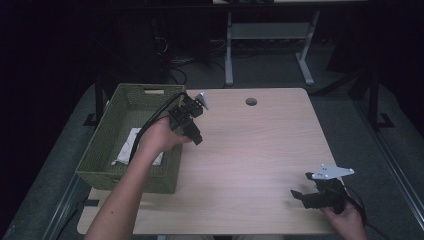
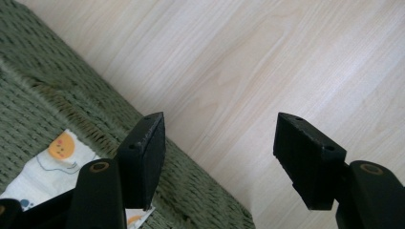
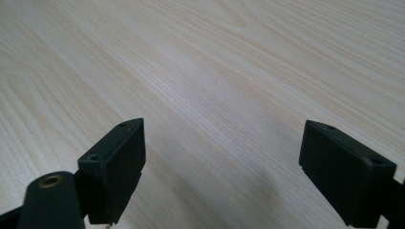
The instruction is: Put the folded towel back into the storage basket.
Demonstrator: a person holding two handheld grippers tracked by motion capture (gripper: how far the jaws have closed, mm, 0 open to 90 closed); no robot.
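With jaws wide and empty, the left gripper is hovering over the green basket's rim, the white cloth lying just below-left; clearing that rim matters, while the right gripper is idling open.

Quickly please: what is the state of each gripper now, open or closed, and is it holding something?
Left gripper: open, holding nothing, at the green basket rim.
Right gripper: open, holding nothing, over the table.
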